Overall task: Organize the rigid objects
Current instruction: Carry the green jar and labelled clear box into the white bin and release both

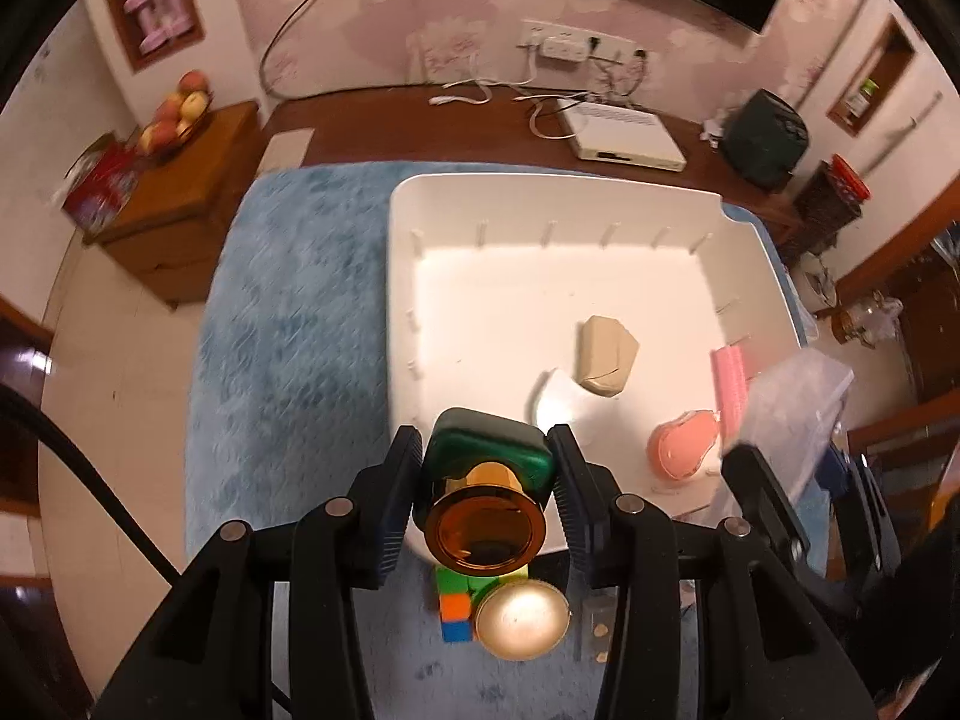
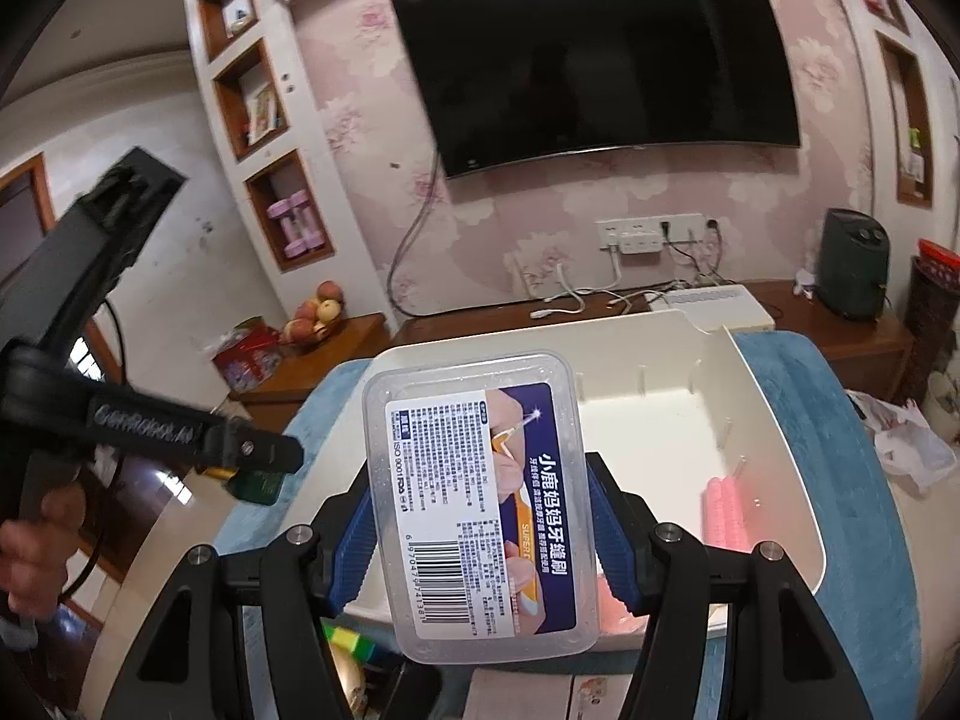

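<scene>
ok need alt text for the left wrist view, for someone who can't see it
The left tongs grip a dark green bottle with a shiny gold cap over the near edge of a white plastic tray on a blue fluffy mat. In the tray lie a beige block, a pink oval case and a pink ridged piece.

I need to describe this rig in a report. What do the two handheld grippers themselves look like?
Both are black plastic two-finger tools with round silver pivot pins on the linkage arms. The left gripper and right gripper have ribbed dark-blue finger pads. From the right wrist view, the left gripper's black body carries pale lettering, too blurred to read. A black cable runs beside the left gripper.
</scene>
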